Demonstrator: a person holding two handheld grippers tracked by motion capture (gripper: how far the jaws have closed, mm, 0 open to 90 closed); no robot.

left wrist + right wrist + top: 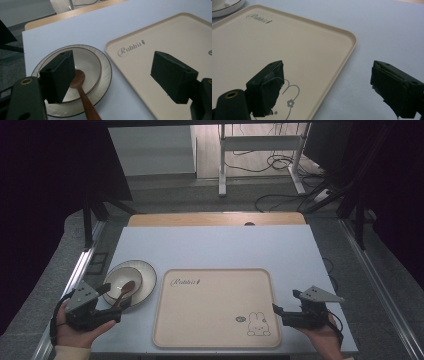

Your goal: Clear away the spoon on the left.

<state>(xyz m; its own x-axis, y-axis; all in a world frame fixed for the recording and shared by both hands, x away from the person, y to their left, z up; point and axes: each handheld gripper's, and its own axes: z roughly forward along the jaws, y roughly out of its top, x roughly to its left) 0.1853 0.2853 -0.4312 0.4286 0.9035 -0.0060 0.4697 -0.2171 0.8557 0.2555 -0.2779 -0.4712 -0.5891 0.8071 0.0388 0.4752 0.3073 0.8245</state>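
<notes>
A brown wooden spoon [83,96] lies in a round cream plate with a dark rim [105,67], left of a beige rectangular tray [215,340]. The left gripper [114,301] hovers over the plate, jaws wide apart. The right gripper [275,312], also wide open, sits at the tray's right edge.

Spoon [83,96] handle seemingly cut off below.

Worktop [215,245]: pale blue-white sheet, with a strip of bare wood along the far edge.
Tray [215,312]: beige, rounded corners, flat at the near centre; "Rabbit" lettering and a rabbit drawing on it.
Plate [145,272]: cream with a dark rim, just left of the tray, apart from it.
</notes>
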